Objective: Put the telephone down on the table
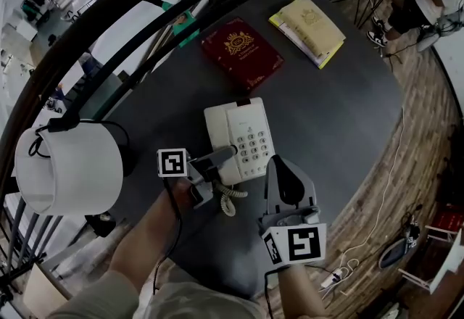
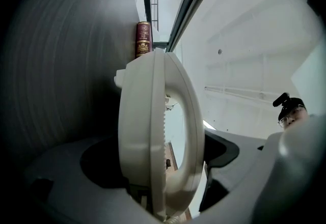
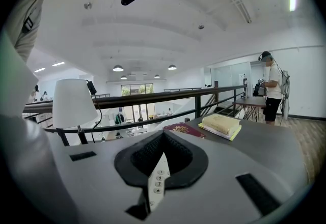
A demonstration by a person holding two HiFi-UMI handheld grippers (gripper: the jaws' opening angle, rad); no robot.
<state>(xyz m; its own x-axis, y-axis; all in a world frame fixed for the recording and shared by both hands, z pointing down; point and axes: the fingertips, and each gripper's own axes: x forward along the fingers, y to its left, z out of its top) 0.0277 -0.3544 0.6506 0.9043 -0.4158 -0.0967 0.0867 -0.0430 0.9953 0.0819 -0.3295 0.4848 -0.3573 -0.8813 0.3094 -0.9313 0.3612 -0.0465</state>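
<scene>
Dark worktop [image 1: 326,114] lies under the telephone [image 1: 243,136], touching or just above it, I cannot tell, long axis running away from me toward the red book [image 1: 241,53]; my left claw [image 1: 221,158] clamps its near end, my right claw [image 1: 281,165], pinched nearly together and empty, hangs just right of that end.

Grey left tool [image 1: 221,158], right tool [image 1: 284,165], each w/ 1 b&w marker cube [image 1: 172,163].
</scene>
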